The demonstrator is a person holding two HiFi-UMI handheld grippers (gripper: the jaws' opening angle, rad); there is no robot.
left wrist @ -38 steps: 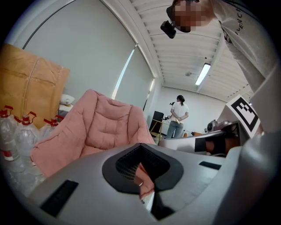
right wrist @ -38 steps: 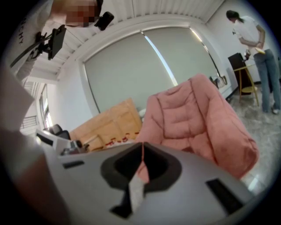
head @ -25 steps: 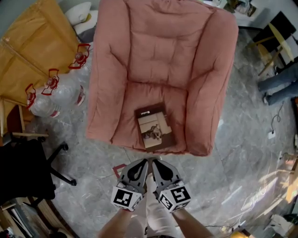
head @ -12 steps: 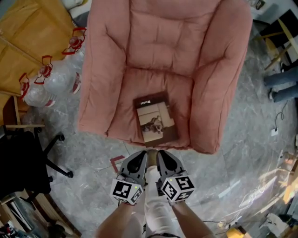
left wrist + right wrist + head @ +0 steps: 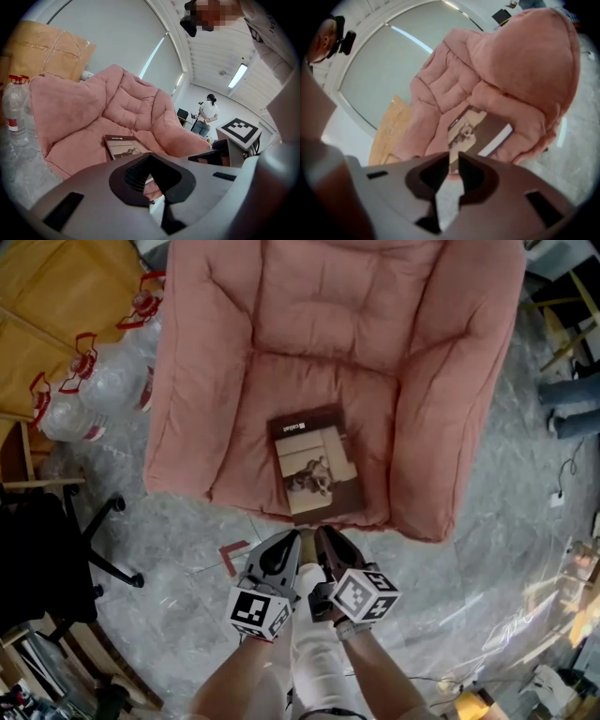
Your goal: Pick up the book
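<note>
Pink armchair, book on seat

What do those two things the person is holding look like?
The left claw and the right claw are pale grey wedge-shaped shells with dark ribbed pads inside the jaws. Each carries a white cube printed with black square markers. No cables show. The right jaws have just been opening, nothing between them.

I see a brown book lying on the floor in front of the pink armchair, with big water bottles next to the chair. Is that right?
Not quite. The brown book lies on the seat of the pink armchair, near its front edge, not on the floor. The big water bottles do stand next to the chair. The head view shows this.
</note>
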